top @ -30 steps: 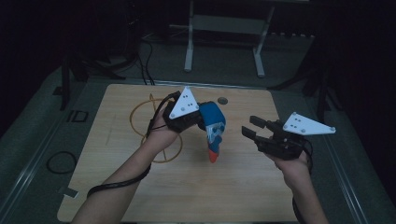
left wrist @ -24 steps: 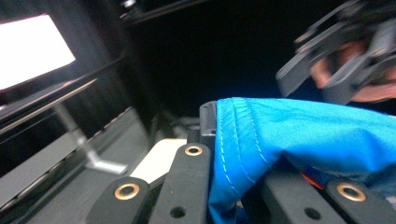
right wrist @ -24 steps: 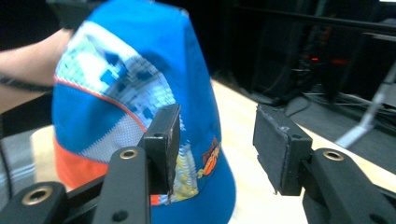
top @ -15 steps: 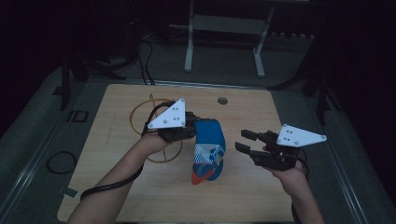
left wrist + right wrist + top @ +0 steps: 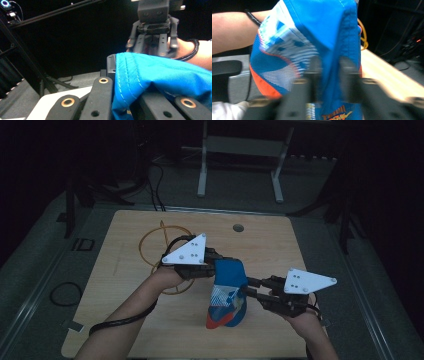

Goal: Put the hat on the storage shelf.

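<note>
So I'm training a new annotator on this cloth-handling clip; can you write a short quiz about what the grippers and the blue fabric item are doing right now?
1. True or false: the left gripper is shut on the blue fabric item.
2. Which thing lies on the wooden table behind the left gripper? A) a yellow cord loop B) a red mug C) a metal spoon
3. Fill in: the right gripper meets the blue fabric item from the ____ side of the high view.

Key
1. True: the fabric is bunched between its jaws in the left gripper view.
2. A, the yellow cord loop.
3. Right; its jaws have just been closing, with the fabric between them.
</note>
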Motion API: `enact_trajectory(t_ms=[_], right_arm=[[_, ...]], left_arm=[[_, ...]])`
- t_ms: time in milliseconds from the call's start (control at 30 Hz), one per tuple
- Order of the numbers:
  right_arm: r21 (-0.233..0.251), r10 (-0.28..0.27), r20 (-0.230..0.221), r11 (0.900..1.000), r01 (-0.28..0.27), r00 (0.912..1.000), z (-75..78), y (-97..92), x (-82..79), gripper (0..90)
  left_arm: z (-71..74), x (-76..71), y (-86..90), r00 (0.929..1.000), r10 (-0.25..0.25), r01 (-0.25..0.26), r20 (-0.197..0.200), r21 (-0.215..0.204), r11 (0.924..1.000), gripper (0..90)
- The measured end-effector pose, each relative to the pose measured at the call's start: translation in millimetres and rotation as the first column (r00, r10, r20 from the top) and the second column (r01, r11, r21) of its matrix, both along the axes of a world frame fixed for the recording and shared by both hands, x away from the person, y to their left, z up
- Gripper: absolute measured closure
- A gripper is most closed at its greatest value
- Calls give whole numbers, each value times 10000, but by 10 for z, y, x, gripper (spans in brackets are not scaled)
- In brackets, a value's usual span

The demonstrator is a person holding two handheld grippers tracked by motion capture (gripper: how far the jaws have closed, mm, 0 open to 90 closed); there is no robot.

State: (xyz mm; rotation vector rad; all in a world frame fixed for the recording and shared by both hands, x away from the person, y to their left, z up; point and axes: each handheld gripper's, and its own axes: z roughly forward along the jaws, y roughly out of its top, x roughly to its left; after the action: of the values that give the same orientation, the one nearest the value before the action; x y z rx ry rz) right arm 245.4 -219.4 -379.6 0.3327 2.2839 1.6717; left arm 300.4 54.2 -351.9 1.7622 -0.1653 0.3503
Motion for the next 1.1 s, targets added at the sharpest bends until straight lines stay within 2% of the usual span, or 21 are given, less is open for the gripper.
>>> enact_trajectory(t_ms=[33,200,267,400,533,600,667,733,800,933,1033,1100], right_arm=[[-47,-120,153,9999,120,9998,0,2,-10,896],[18,-637,-70,9980,638,9979,25,-38,26,900],[58,-824,-24,9966,824,9966,38,-68,36,900],[323,-875,-101,9956,878,9961,87,-130,58,900],[516,-1080,86,9929,1074,9941,186,-173,50,900],[609,-1151,97,9916,1143,9933,230,-189,56,900],[713,-1255,109,9897,1244,9920,269,-205,64,900],[774,-1328,123,9883,1315,9911,302,-216,79,900],[884,-1364,104,9869,1349,9906,332,-232,93,900],[1067,-1510,156,9831,1485,9884,387,-269,105,900],[1037,-1595,245,9823,1562,9869,417,-260,104,900],[1008,-1589,279,9827,1554,9869,430,-248,107,900]], left_arm=[[-5,3,0,10000,6,-6,-26,48,10000,900],[-23,45,58,9994,281,-279,-214,98,9996,900],[-37,57,87,9988,426,-421,-241,196,9989,900],[-57,54,103,9988,417,-406,-238,433,9982,900],[-50,24,95,9987,478,-464,-184,685,9966,892],[-42,17,105,9977,646,-627,-197,823,9946,841],[-32,16,124,9967,704,-664,-401,943,9933,800],[-26,4,138,9954,853,-798,-441,1142,9903,783],[-26,-23,163,9939,1057,-1009,-312,1291,9865,755],[-33,-101,253,9913,1300,-1265,-215,1203,9846,712],[-31,-147,312,9911,1311,-1273,-226,1253,9839,676],[-27,-161,356,9905,1311,-1249,-418,1265,9841,642]])
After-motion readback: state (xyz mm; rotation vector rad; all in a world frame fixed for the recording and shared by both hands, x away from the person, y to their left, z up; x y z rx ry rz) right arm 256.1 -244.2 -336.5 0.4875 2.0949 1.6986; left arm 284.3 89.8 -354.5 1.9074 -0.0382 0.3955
